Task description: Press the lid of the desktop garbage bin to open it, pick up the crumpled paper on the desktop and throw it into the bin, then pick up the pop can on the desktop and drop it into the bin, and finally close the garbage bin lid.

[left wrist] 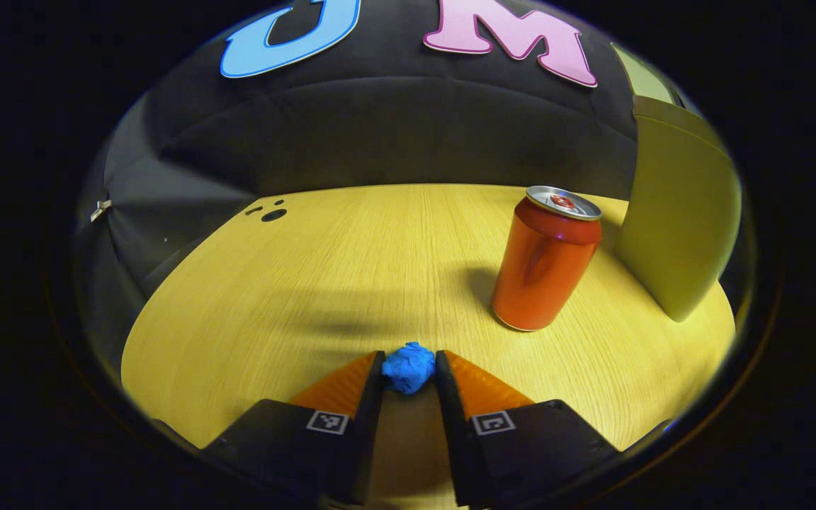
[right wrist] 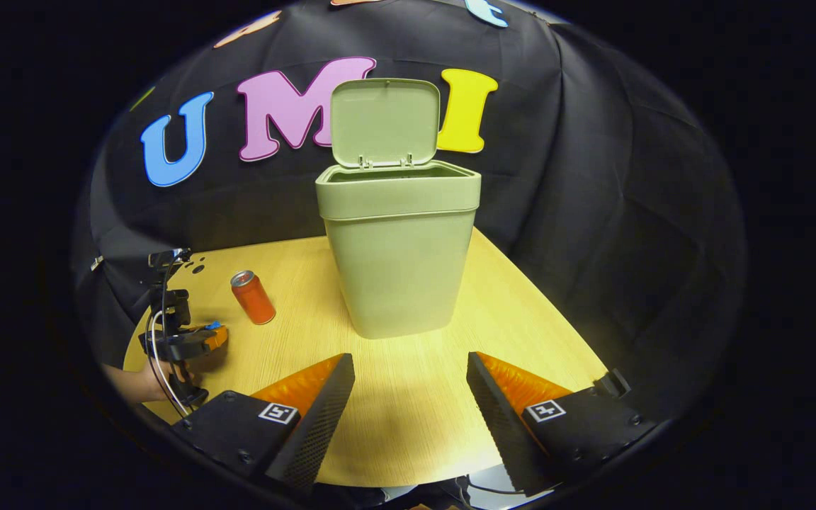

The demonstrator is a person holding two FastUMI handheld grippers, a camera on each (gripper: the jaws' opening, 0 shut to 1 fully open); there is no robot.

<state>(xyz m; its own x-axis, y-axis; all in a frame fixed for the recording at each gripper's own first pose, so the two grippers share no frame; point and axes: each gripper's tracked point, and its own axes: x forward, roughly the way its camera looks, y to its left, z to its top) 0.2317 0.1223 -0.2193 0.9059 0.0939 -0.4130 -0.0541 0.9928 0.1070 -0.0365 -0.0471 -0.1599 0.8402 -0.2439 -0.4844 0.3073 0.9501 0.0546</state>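
Observation:
In the left gripper view a small blue crumpled paper ball (left wrist: 409,367) sits pinched between the fingertips of my left gripper (left wrist: 409,370), just above the wooden table (left wrist: 323,283). An orange pop can (left wrist: 546,260) stands upright ahead and to the right, beside the green bin's wall (left wrist: 681,219). In the right gripper view the green bin (right wrist: 399,262) stands mid-table with its lid (right wrist: 384,122) raised upright. My right gripper (right wrist: 410,375) is open in front of the bin, holding nothing. The left gripper (right wrist: 199,338) shows at far left near the can (right wrist: 253,297).
A hand (right wrist: 140,384) holds the left gripper at the table's near-left edge. Small dark holes (left wrist: 270,212) mark the table's far left corner. The black cloth wall stands close behind the bin and table.

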